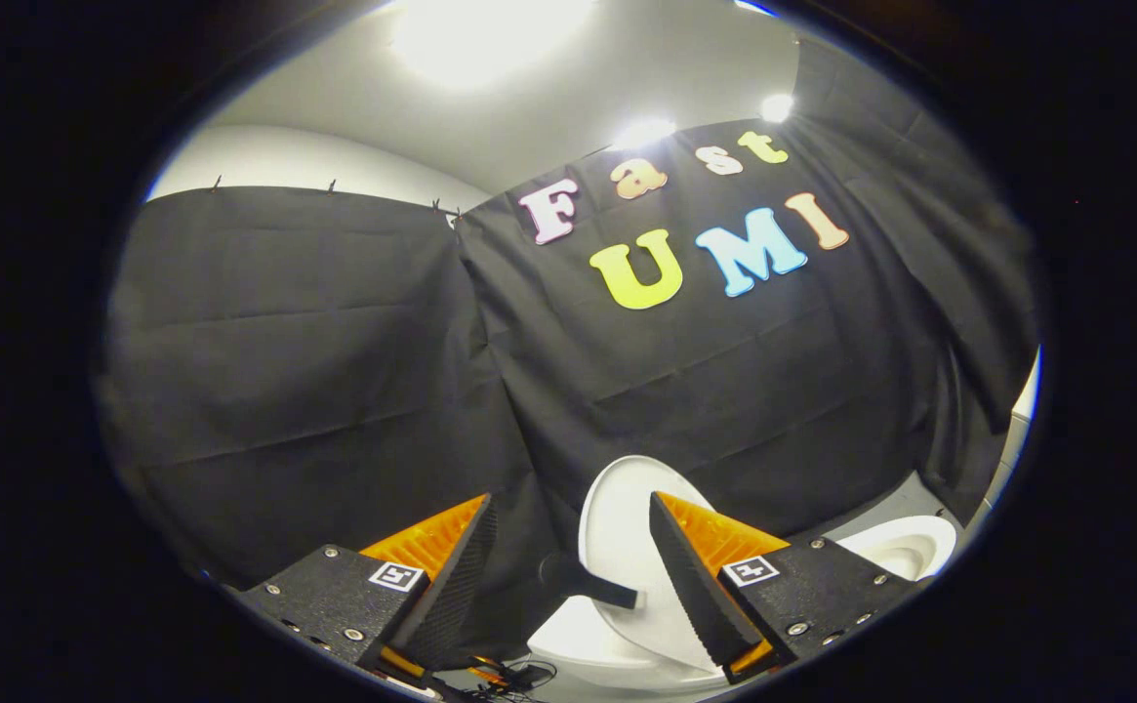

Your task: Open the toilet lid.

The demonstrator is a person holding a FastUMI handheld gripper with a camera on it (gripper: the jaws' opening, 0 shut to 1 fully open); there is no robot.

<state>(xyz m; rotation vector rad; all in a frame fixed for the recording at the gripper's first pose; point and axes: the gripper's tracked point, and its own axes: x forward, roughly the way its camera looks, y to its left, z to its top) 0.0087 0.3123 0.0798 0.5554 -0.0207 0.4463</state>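
The black-and-orange two-finger gripper, spread wide and holding nothing, faces the raised white oval plastic toilet lid, which might drop shut if unsupported.

Black cloth walls under a white ceiling with bright lights.

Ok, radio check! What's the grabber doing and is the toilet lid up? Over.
Gripper open, holding nothing. Toilet lid raised, standing upright between the fingers, just ahead. Bowl open beyond the right finger. Black handle sticking out by the lid; nothing blocking.
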